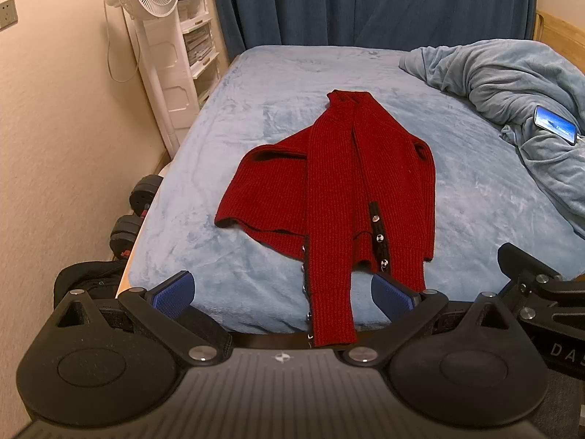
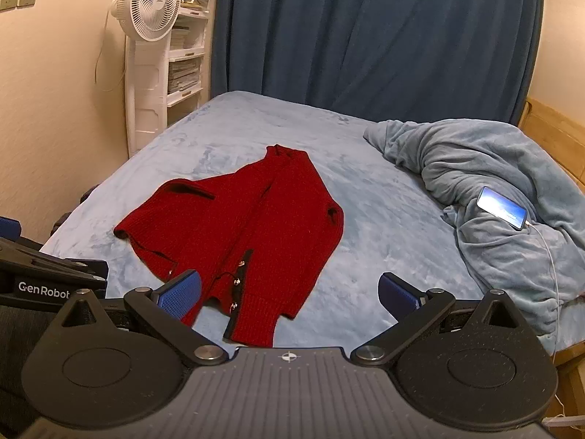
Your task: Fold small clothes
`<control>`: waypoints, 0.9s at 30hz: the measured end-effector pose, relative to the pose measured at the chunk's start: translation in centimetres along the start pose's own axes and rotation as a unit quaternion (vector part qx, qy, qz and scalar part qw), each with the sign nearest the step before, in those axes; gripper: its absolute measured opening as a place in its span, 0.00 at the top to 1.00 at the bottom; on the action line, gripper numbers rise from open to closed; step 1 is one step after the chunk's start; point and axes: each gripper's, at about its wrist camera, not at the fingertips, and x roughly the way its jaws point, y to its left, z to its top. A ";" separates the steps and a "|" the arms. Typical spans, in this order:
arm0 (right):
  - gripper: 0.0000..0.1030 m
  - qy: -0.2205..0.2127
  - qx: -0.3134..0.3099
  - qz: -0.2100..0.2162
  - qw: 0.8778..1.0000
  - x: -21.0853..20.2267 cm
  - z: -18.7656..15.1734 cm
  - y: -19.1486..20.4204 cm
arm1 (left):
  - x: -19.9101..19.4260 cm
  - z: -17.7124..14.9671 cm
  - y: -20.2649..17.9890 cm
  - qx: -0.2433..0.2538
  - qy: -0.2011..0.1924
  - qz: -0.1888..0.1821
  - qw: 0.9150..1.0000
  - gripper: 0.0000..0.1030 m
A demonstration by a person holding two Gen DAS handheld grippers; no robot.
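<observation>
A small red knitted cardigan (image 1: 336, 183) lies flat on the blue bed (image 1: 256, 84), its sleeves folded in and down over the front; one sleeve hangs over the near bed edge. Metal snaps line its dark placket. My left gripper (image 1: 281, 292) hovers open at the near edge of the bed, with the hanging sleeve cuff between its blue pads, untouched. In the right wrist view the cardigan (image 2: 248, 234) sits just ahead, and my right gripper (image 2: 289, 294) is open above its hem, holding nothing. The right gripper's body shows at the right edge of the left wrist view.
A crumpled blue blanket (image 2: 493, 197) lies at the right of the bed with a lit phone (image 2: 502, 212) and its white cable on it. A white standing fan (image 2: 150, 36) and shelves stand at the left wall. Dumbbells (image 1: 135, 212) lie on the floor by the bed.
</observation>
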 end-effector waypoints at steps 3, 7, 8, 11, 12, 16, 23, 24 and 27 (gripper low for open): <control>0.01 0.000 0.000 0.000 1.000 0.0 0.0 0.1 | 0.0 0.0 0.0 0.000 0.000 0.000 1.000 0.00; 0.01 0.000 0.001 0.000 1.000 0.0 0.0 0.1 | -0.1 -0.1 -0.2 0.000 0.000 0.000 1.000 0.00; 0.01 0.000 0.001 0.001 1.000 0.0 0.0 0.1 | -0.1 -0.1 -0.2 0.000 0.000 0.000 1.000 0.00; 0.01 0.000 0.001 0.000 1.000 0.0 0.0 0.1 | -0.1 -0.2 -0.1 0.001 0.000 0.001 1.000 0.00; 0.01 0.000 0.002 0.000 1.000 0.0 0.0 0.1 | -0.1 -0.2 -0.1 0.001 0.000 0.001 1.000 0.00; 0.01 0.000 0.001 0.001 1.000 -0.1 0.0 0.1 | -0.1 -0.2 -0.1 0.001 0.000 0.001 1.000 0.00; 0.01 0.000 0.000 0.002 1.000 -0.1 0.1 0.0 | -0.1 -0.2 -0.1 0.002 0.000 0.001 1.000 0.00; 0.01 0.000 0.000 0.002 1.000 -0.1 0.1 0.0 | -0.1 -0.2 -0.1 0.002 0.000 0.001 1.000 0.00; 0.01 0.000 -0.001 0.002 1.000 -0.1 0.1 -0.1 | -0.1 -0.2 -0.2 0.002 0.000 0.002 1.000 0.00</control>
